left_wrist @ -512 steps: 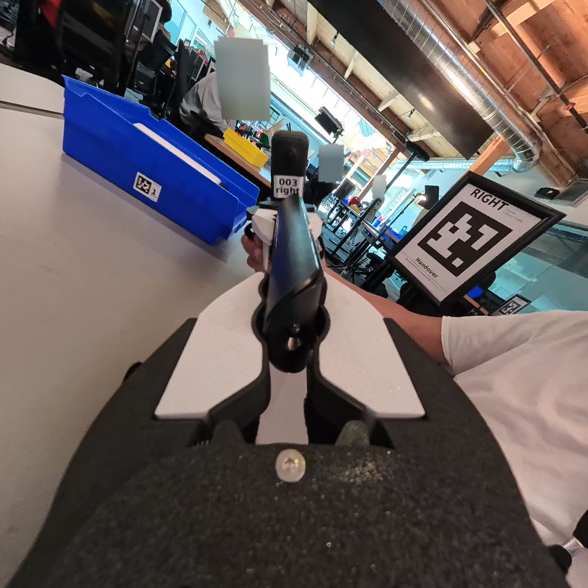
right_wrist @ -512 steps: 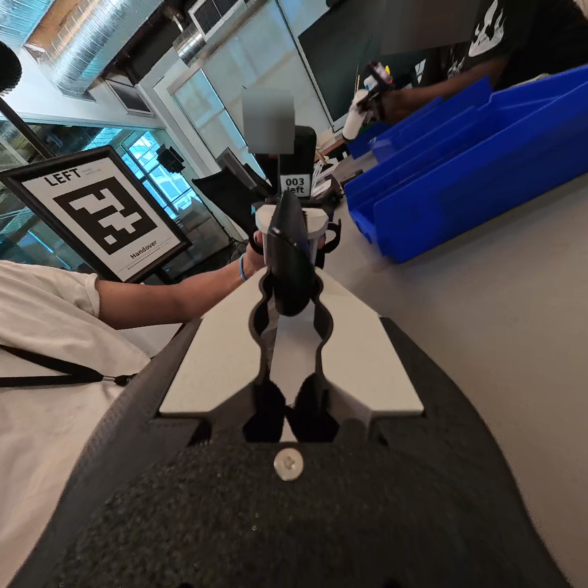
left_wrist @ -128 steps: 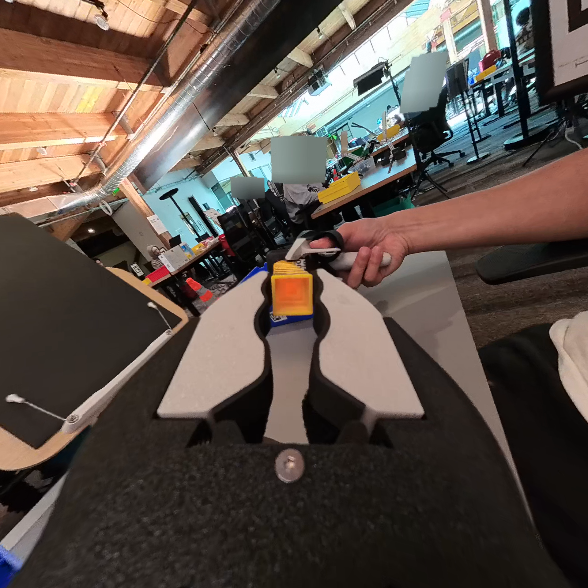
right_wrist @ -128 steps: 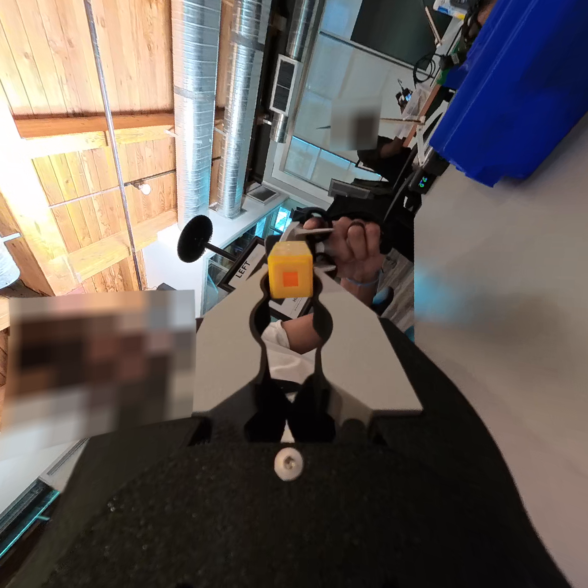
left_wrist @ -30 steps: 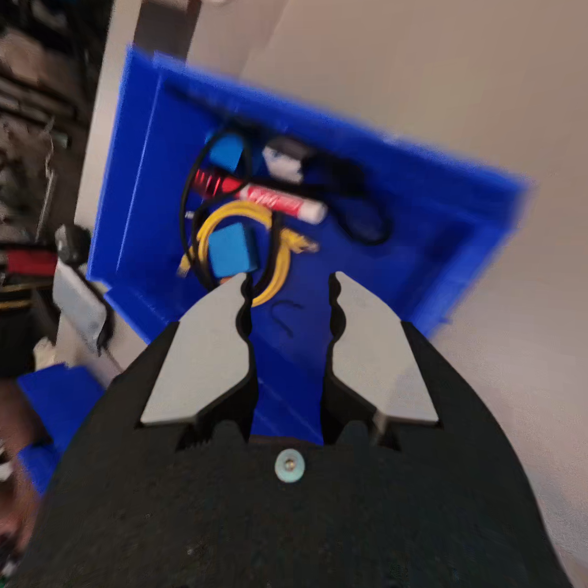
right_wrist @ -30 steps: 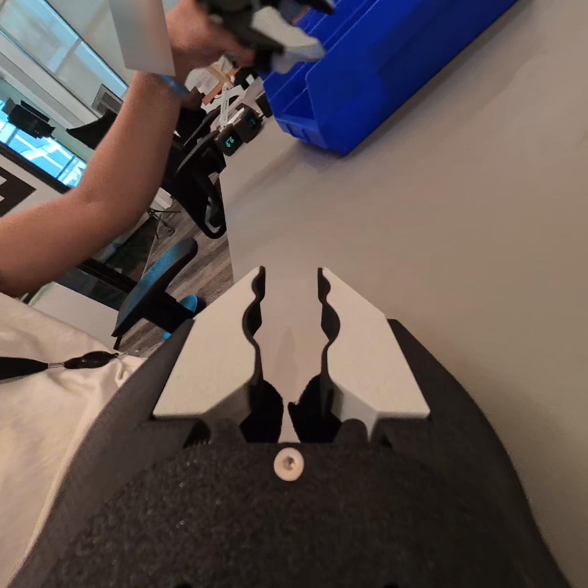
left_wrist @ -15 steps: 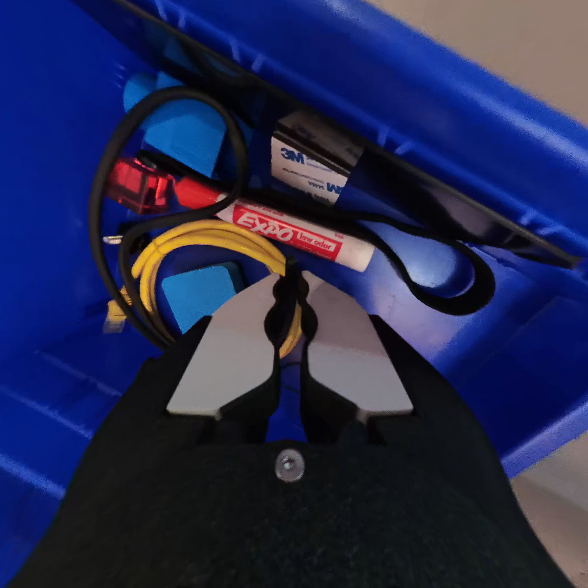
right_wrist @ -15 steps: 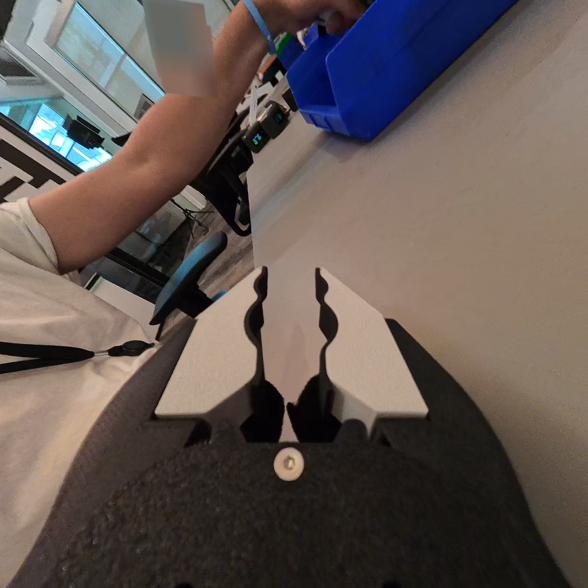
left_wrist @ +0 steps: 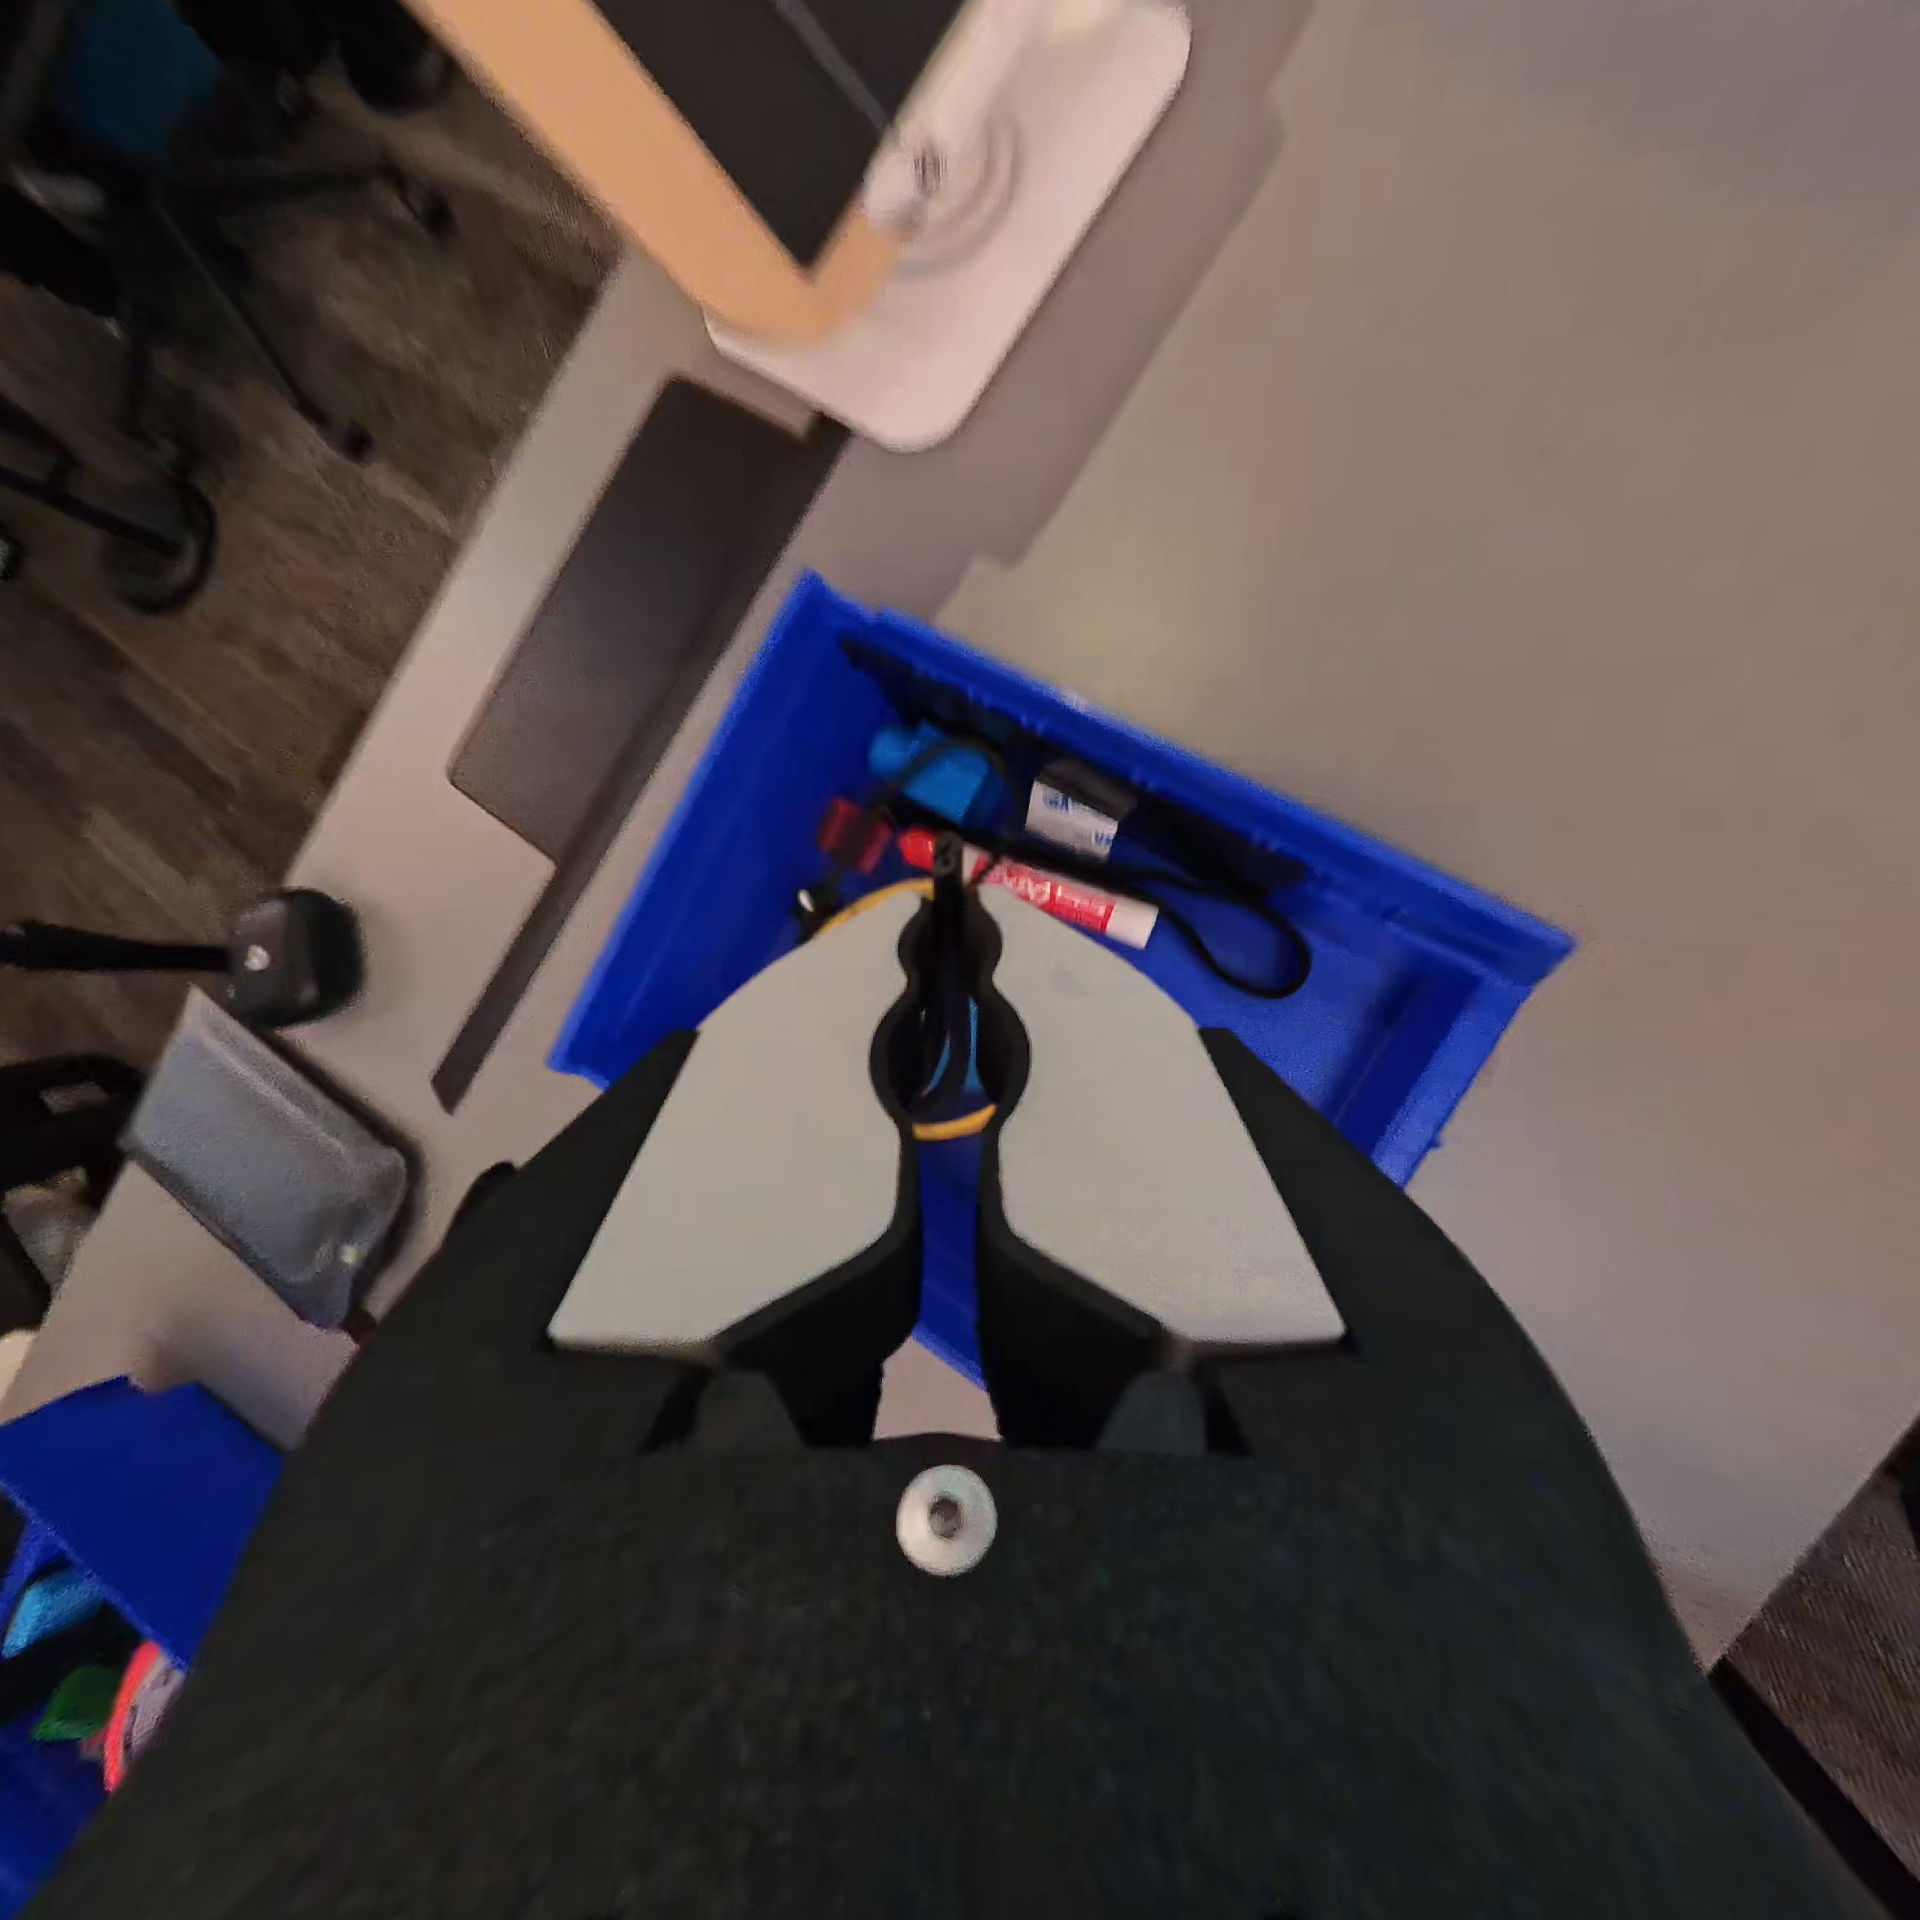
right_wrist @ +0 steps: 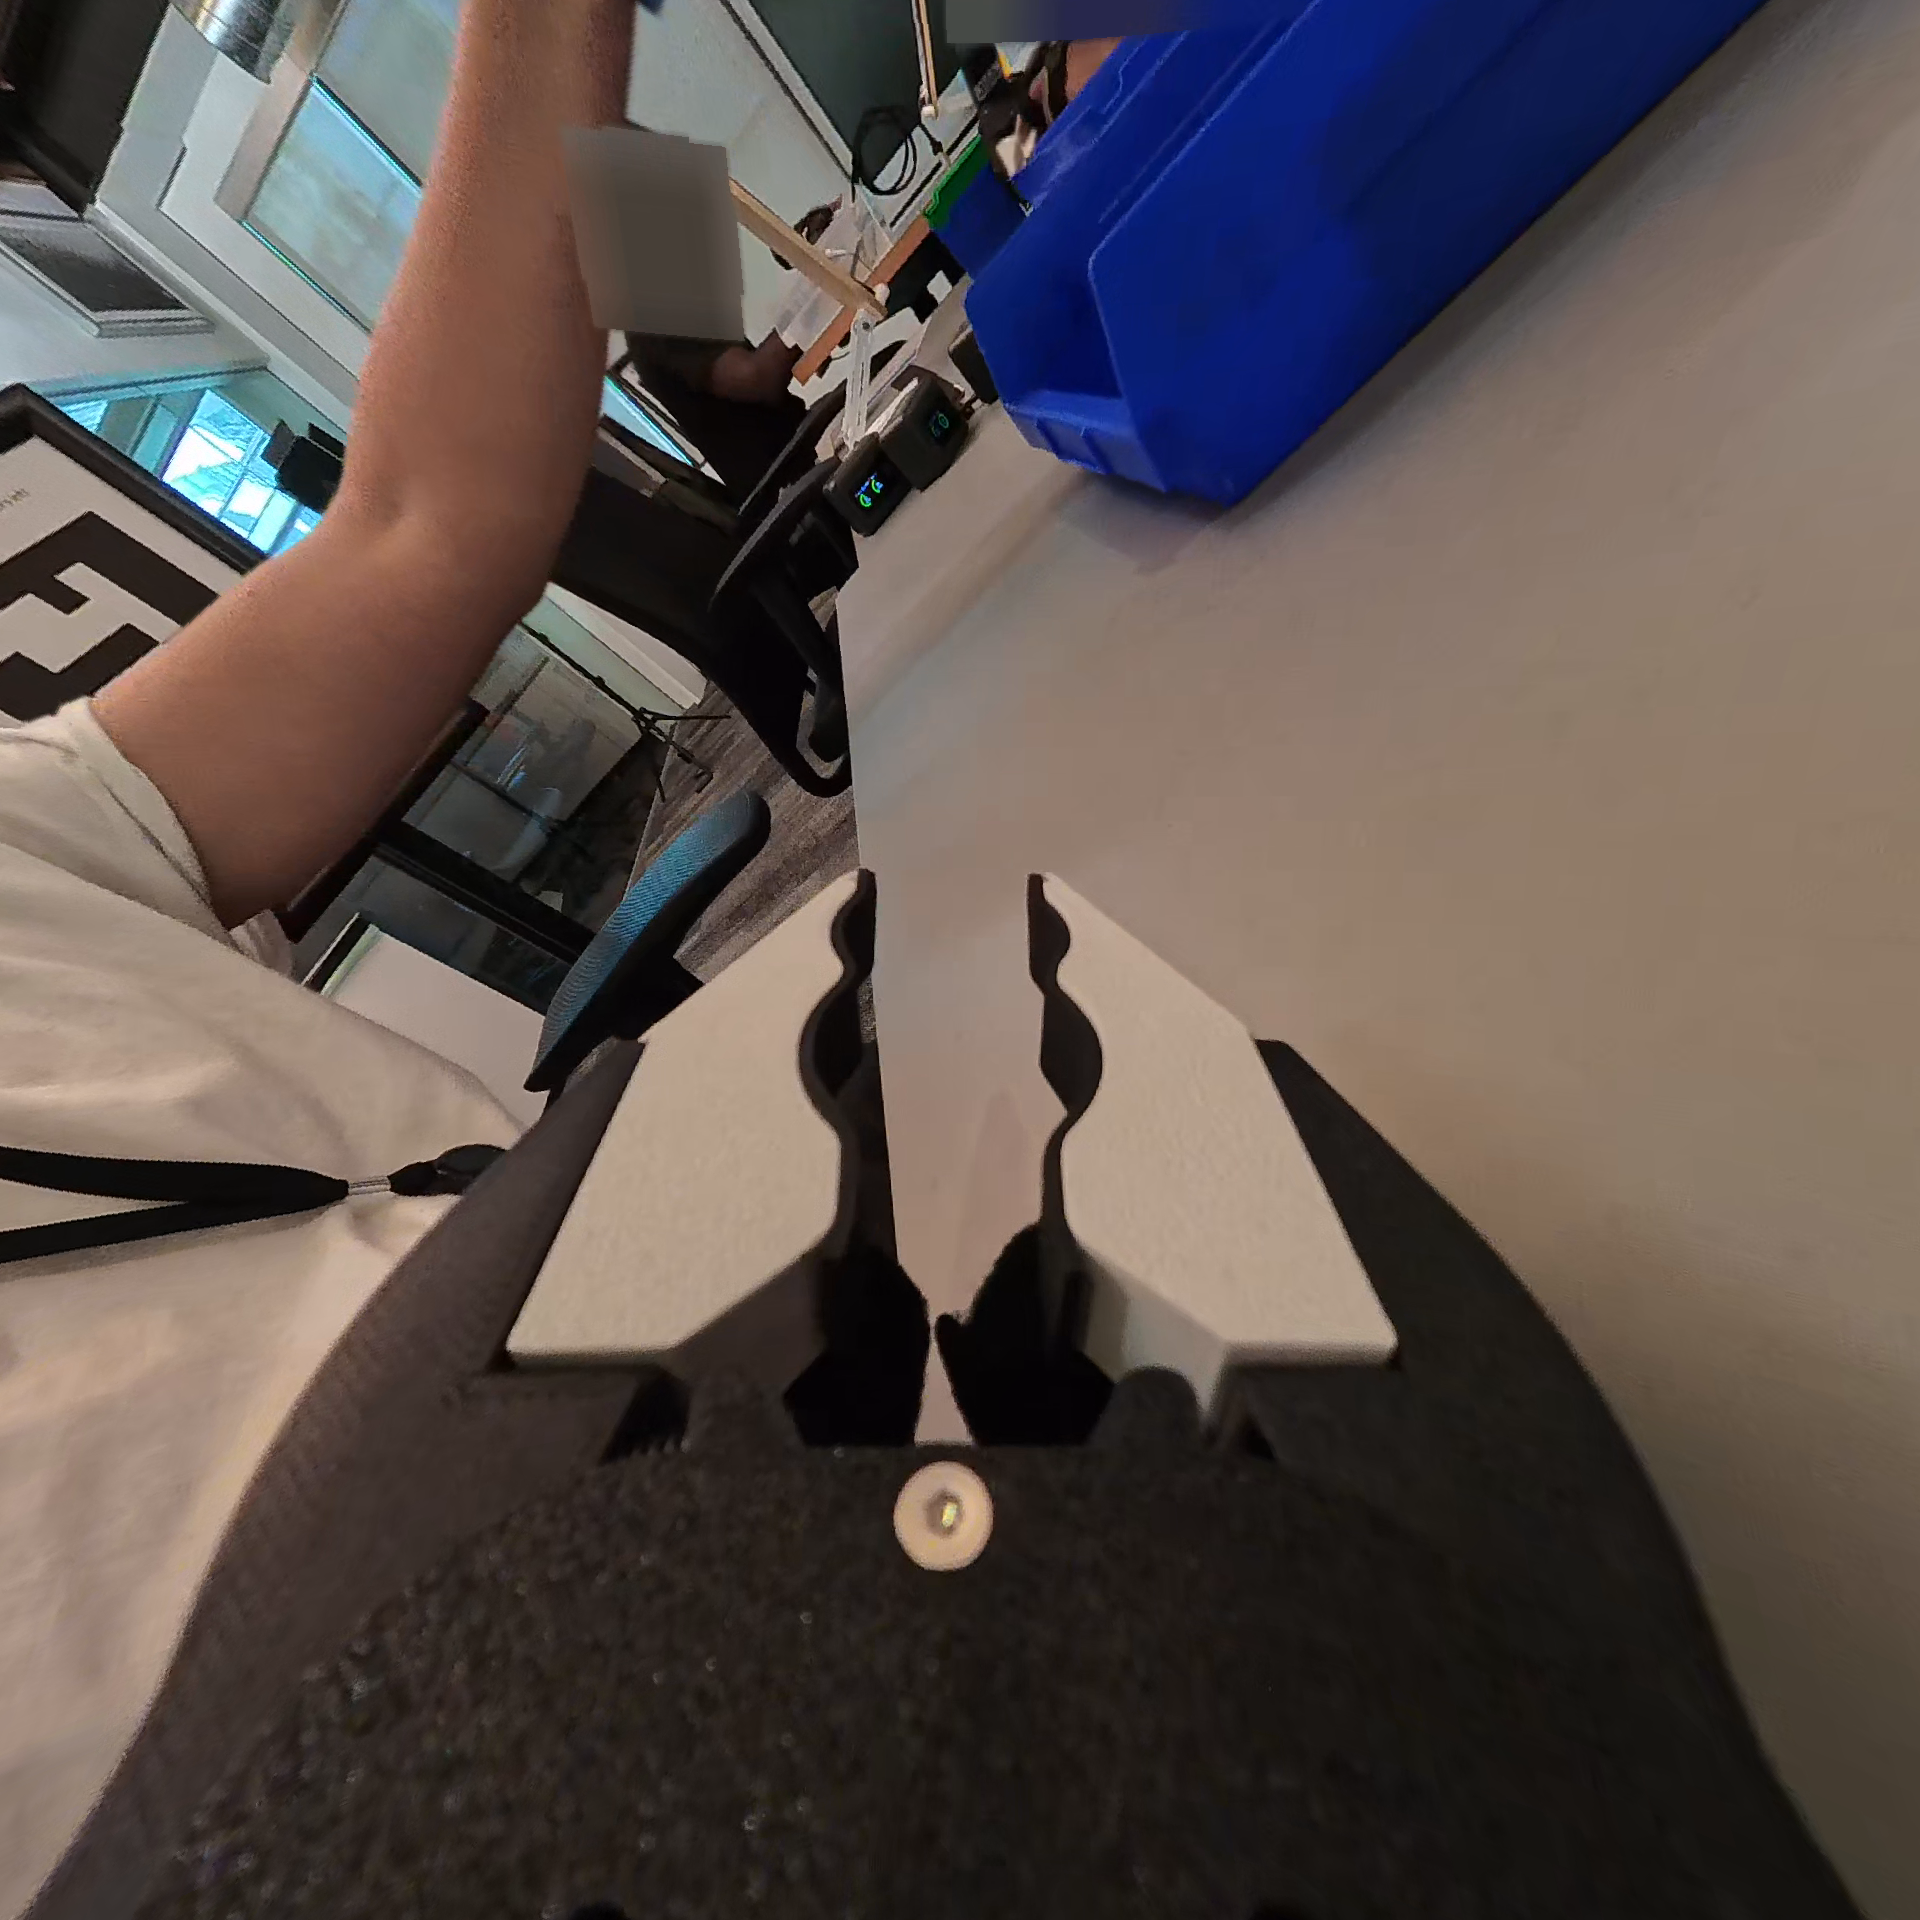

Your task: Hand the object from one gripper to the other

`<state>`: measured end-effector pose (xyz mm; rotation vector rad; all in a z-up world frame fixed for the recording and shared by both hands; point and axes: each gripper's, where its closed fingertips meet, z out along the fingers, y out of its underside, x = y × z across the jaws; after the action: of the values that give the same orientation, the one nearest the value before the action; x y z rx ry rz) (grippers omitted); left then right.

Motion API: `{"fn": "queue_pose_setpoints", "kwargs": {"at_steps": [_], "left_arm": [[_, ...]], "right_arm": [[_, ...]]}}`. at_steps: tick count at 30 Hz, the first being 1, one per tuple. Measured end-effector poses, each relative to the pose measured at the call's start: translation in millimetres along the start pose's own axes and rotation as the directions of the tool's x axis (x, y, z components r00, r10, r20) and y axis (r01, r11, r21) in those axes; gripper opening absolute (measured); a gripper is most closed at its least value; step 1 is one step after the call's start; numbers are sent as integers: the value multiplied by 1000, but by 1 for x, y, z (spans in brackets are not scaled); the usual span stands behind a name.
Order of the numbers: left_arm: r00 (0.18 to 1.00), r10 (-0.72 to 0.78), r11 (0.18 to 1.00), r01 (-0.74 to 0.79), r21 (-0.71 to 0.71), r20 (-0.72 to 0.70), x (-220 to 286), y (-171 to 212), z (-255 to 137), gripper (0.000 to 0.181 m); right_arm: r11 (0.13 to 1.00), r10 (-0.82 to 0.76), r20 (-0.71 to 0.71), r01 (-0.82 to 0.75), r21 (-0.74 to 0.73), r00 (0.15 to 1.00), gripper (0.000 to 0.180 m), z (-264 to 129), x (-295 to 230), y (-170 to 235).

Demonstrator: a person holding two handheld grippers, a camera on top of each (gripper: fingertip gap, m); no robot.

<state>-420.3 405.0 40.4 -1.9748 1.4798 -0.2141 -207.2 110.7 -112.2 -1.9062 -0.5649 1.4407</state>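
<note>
My left gripper (left_wrist: 948, 883) is shut and held above a blue bin (left_wrist: 1403, 997) on the grey table. A thin black piece sticks out at its tips, and a yellow cable (left_wrist: 951, 1127) shows in the gap between the fingers and to the left of them. I cannot tell how far the cable is off the bin floor. My right gripper (right_wrist: 951, 894) is open and empty, low over the table near its left edge. The left gripper itself is out of the right wrist view; only the person's raised arm (right_wrist: 416, 499) shows there.
The bin also holds a red-and-white marker (left_wrist: 1060, 904), a black cable loop (left_wrist: 1257, 956), blue foam pieces (left_wrist: 940, 769) and a red clip (left_wrist: 847, 831). A second blue bin (left_wrist: 125, 1475) is at lower left. Blue bins (right_wrist: 1299, 260) stand at the table's far end. Office chairs (right_wrist: 644, 935) stand beside the table. One gripper's finger ends stand about 40 cm off the other's.
My left gripper was open above the bin, went down and shut on the yellow cable, and has now risen well above the bin, still shut. The right gripper has stayed open and barely moved.
</note>
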Motion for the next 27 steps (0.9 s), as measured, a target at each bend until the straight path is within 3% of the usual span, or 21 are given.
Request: {"fn": "queue_pose_setpoints", "kwargs": {"at_steps": [1, 10, 15, 20, 27], "left_arm": [[1000, 2, 999, -2, 44, 5, -1, -14, -16, 3], [996, -12, 910, -24, 414, 84, -3, -143, -151, 4], [993, -35, 851, -28, 524, 110, 14, -213, -202, 4], [997, -29, 836, -16, 548, 73, 50, -272, -224, 4], [994, 105, 866, -89, 492, -6, 126, -317, -203, 4]], "right_arm": [[1000, 1, 2, -1, 1, 1000, 29, 0, 0, -1], [1000, -8, 10, 7, 27, 1000, 29, -3, -4, -15], [973, -167, -70, 176, 147, 984, 34, -20, -27, -85], [864, -413, -187, 448, 228, 891, 43, -32, -70, -179], [785, -542, -259, 592, 182, 799, 71, -21, -125, -267]]}}
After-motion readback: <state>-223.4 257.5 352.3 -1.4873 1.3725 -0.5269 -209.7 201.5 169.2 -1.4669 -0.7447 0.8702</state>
